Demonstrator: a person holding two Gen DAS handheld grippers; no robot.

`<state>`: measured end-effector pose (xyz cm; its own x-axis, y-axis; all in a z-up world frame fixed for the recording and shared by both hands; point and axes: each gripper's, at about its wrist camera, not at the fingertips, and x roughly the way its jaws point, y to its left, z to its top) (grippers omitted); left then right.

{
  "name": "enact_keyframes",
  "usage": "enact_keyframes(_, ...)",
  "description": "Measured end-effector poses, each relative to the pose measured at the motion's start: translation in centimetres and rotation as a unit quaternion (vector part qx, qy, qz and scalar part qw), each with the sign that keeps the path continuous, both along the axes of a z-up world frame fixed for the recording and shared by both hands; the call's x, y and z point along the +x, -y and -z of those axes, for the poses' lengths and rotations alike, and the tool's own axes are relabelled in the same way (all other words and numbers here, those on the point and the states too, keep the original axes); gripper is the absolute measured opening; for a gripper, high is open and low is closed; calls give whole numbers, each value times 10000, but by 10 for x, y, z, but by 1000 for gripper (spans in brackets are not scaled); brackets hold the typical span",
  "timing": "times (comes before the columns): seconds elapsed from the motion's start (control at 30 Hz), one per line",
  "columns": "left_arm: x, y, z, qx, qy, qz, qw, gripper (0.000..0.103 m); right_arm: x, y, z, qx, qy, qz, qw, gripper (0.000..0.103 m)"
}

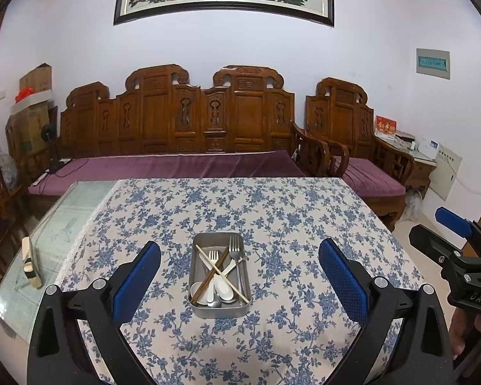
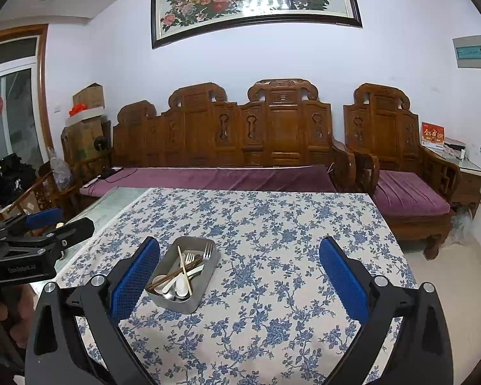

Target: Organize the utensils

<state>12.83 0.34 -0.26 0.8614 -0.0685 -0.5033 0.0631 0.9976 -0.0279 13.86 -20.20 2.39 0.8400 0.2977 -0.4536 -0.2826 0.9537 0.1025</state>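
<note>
Utensils [image 1: 219,271] lie jumbled in the metal tray [image 1: 195,306]; both tools spread wide, empty.

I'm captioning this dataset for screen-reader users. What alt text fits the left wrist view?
A metal tray holding forks, spoons and crossed chopsticks sits on a blue floral tablecloth, framed by the open left gripper. The right gripper is at the right edge; a carved wooden sofa stands behind.

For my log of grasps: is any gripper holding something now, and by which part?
Nothing is held. The left gripper and right gripper are both open, and the utensils lie in the metal tray.
</note>
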Motion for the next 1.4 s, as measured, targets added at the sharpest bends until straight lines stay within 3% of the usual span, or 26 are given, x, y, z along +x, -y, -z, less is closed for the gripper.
enact_keyframes(1.4, -2, -2, 1, -15, 46, 70, 10000, 95, 1, 2, 2, 4, 6, 18, 10000, 100)
